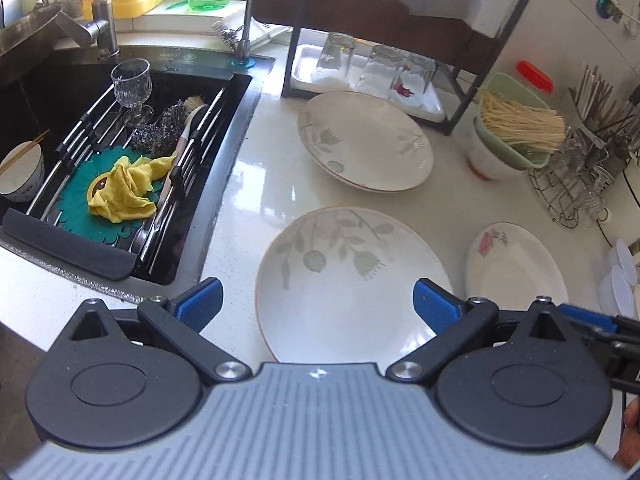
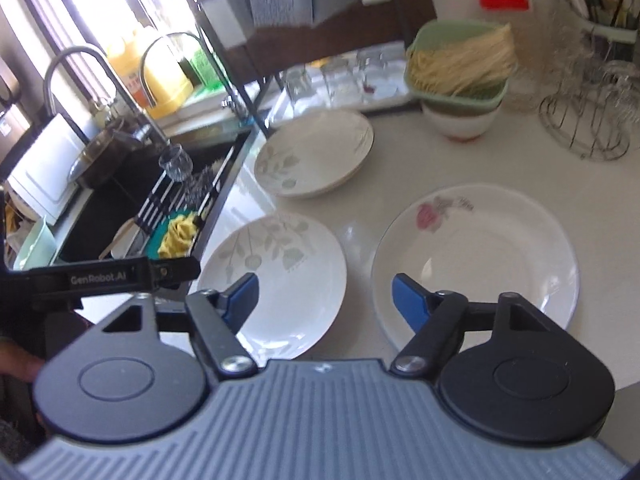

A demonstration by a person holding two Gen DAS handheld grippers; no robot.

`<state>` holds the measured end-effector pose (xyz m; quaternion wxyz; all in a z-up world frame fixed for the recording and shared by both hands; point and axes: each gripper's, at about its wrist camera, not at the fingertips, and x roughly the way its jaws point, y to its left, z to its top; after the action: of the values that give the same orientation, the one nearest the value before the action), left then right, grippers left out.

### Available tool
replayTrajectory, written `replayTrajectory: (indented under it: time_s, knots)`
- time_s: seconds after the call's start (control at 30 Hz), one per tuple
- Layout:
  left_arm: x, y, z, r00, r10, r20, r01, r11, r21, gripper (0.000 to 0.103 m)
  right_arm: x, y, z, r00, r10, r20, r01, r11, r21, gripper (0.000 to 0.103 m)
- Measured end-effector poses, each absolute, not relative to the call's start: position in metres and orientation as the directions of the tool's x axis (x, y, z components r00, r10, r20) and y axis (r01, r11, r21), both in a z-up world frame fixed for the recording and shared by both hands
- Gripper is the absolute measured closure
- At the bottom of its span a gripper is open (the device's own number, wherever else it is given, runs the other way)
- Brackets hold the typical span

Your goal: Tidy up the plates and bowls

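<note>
Three glazed plates lie flat on the bench (image 1: 248, 184): leaf plate (image 1: 348, 280) nearest, stacked pair (image 1: 364, 140) behind, rose plate (image 2: 480, 256) beside. Stiff, slick, breakable; judged best pinched at a rim. Left claw (image 1: 318, 306) and right claw (image 2: 324, 302) both spread, empty.

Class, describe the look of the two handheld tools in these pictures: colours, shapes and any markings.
Both look alike. The left tool has blue ribbed fingers on black hinged links with silver pivot bolts, two black rounded discs, and a grey ridged body. The right tool matches it. Seen from the right wrist, the left tool's black side bar carries the lettering "GenRobot.AI". No cables or sleeves show.
</note>
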<state>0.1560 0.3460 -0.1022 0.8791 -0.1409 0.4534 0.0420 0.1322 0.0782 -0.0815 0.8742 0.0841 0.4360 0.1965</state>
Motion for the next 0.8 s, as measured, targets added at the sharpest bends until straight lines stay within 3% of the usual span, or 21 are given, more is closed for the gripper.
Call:
replayTrajectory:
  time_s: [0.1, 0.2, 0.53, 0.8]
  knots:
    - [0.166, 0.357, -0.114, 0.582, -0.071, -0.81, -0.182, 0.959, -0.215, 0.008, 0.141, 0.093, -0.1, 0.494, 0.403, -0.771, -0.257, 0.914, 0.313, 0.038]
    - [0.178, 0.367, -0.126, 0.553, -0.102, -0.827, -0.148, 0.965, -0.218, 0.017, 0.147, 0.103, -0.121, 0.426, 0.382, -0.82, -0.217, 0.923, 0.317, 0.056]
    - [0.214, 0.384, -0.164, 0.491, -0.2, -0.848, -0.083, 0.958, -0.274, 0.051, 0.165, 0.113, -0.155, 0.39, 0.336, -0.857, -0.127, 0.942, 0.312, 0.085]
    - [0.238, 0.39, -0.177, 0.464, -0.248, -0.85, -0.07, 0.947, -0.315, 0.068, 0.172, 0.114, -0.163, 0.381, 0.335, -0.862, -0.1, 0.941, 0.322, 0.09]
